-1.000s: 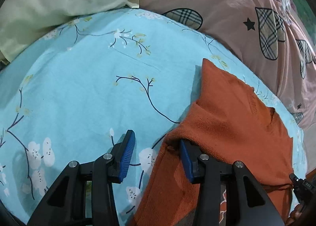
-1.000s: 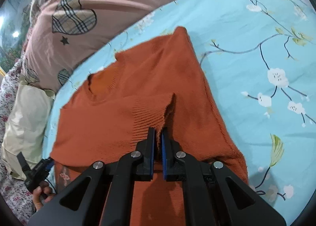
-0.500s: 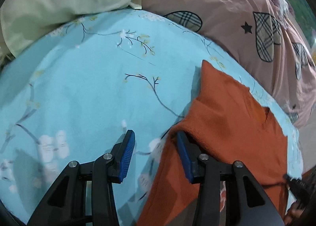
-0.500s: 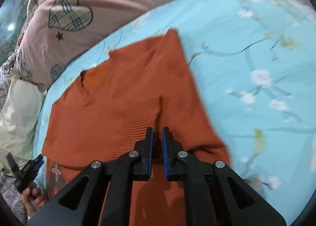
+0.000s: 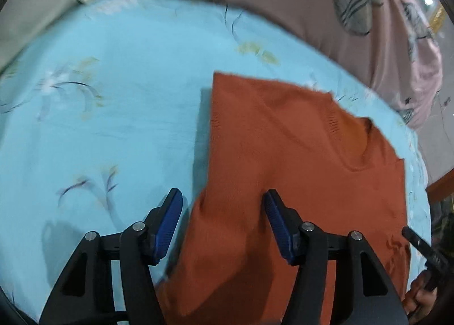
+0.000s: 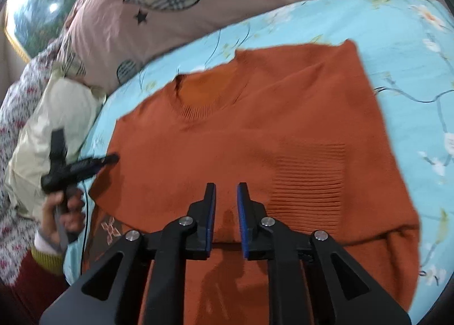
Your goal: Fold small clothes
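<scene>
Floral bedsheet (image 5: 113, 115), orange sweater (image 6: 255, 132), ribbed cuff only right view, both tools released

A home bedroom. A blue floral sheet (image 5: 119, 115) covers the bed, with a pink quilt (image 6: 232, 4) and a cream pillow (image 6: 56, 120) behind.

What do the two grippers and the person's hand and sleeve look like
Both the left gripper and the right gripper are matte black, with triangular cut-outs, silver round bolt heads and ribbed blue pads lining the jaws. The person's hand is bare, with a white cuff, a mustard-yellow band and a dark red sleeve. A thin black cable runs beside it.
</scene>
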Available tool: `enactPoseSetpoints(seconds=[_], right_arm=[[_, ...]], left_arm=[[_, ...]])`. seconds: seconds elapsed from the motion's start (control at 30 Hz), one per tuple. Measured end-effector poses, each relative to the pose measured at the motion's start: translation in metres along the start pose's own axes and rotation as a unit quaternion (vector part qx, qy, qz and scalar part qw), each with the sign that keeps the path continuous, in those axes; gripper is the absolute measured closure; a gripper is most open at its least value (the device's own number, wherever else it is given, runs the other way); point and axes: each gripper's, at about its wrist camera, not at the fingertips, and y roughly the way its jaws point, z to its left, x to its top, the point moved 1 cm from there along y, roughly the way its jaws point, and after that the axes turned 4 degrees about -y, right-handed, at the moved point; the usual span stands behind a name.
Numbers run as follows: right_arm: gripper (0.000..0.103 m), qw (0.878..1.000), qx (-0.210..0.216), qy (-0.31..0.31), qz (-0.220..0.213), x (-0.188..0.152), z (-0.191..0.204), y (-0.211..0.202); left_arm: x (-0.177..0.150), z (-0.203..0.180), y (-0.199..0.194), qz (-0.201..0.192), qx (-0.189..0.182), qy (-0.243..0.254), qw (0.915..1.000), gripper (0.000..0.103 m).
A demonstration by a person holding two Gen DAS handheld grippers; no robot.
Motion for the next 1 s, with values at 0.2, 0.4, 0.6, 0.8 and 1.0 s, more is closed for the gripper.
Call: enactPoseSetpoints(seconds=[0.2,0.4,0.6,0.8,1.0], right_arm=[[0.086,1.000,-0.018,0.005,0.014,0.006,-0.008,0.020],[0.091,0.998,-0.056,0.020,0.007,0.006,-0.028,0.018],[0.087,0.995,-0.090,0.051,-0.015,-0.005,-0.042,-0.022],[0.072,0.995,-0.084,0.044,-0.027,-0.033,-0.041,-0.074],[0.062,0.992,-0.107,0.057,-0.036,-0.072,-0.059,-0.129]], left_arm=[[0.019,-0.010,0.011,-0.040,0.004,0.028,0.9988,0.096],[0.024,-0.009,0.019,-0.070,0.044,0.034,0.9960,0.096],[-0.015,0.001,-0.008,-0.063,0.047,0.049,0.9957,0.084],[-0.072,0.020,-0.047,-0.059,0.058,0.048,0.9954,0.070],[-0.121,0.028,-0.103,-0.075,0.040,0.033,0.9958,0.064]])
